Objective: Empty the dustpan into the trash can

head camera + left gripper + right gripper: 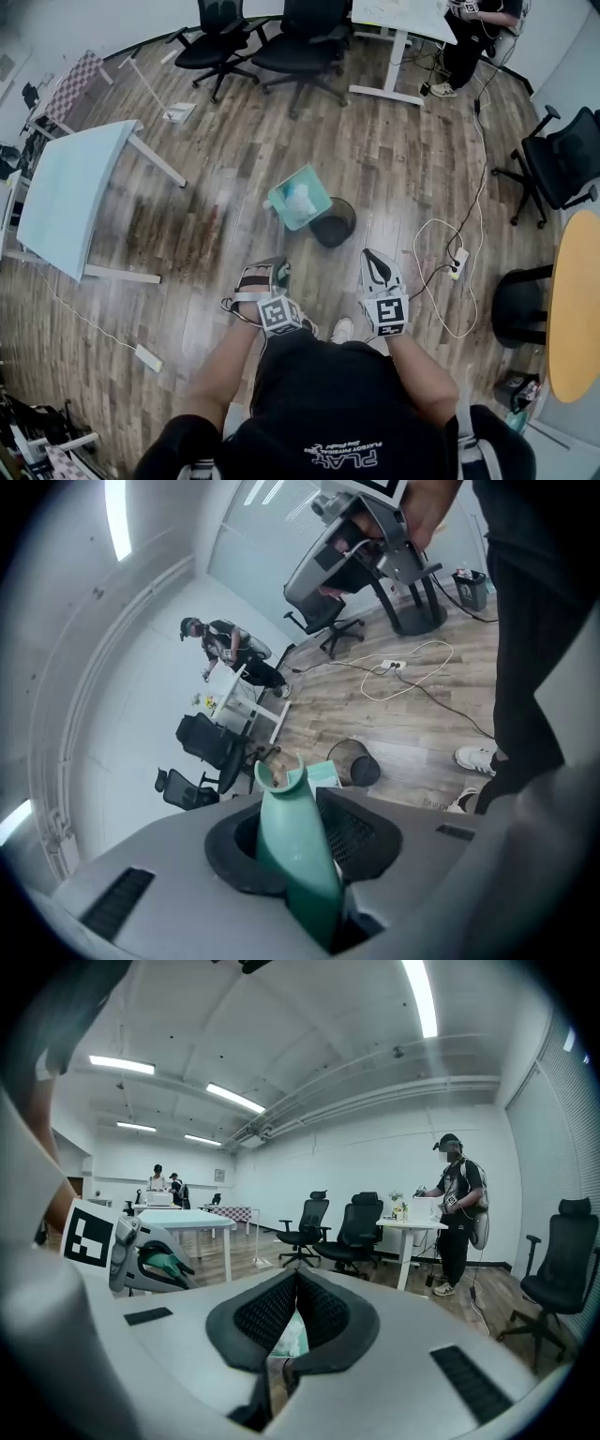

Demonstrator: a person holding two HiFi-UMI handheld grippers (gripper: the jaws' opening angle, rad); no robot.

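Above a wooden plank floor (187, 234), a mint-green plastic dustpan (298, 199) hangs tilted at the 10 o'clock edge of a round black trash can (336, 225), pale scraps lying in its tray. It sits at 12 o'clock from the person's two hand-held tools.

The left gripper (269, 272) has its fingers clamped on the dustpan's tapered green handle (286, 836). The right gripper (377, 261) has its fingers brought together with nothing held.

The dustpan looks like light, stiff moulded plastic, so weight should be no trouble. The smooth, rounded handle is the likelier problem, since it could swivel in the pads as the tray tips. A hold low on the handle, close to the tray, would probably give the steadiest pour. The loose scraps look light enough to slide or drift wide of the rim.

Only the head view shows how tray and can overlap. The left gripper view alone shows the grip itself and the handle's notched end, with the can at 1 o'clock beyond it. The right gripper view looks out level across the office, catching the other tool and its green handle at 9 o'clock, but not the can.
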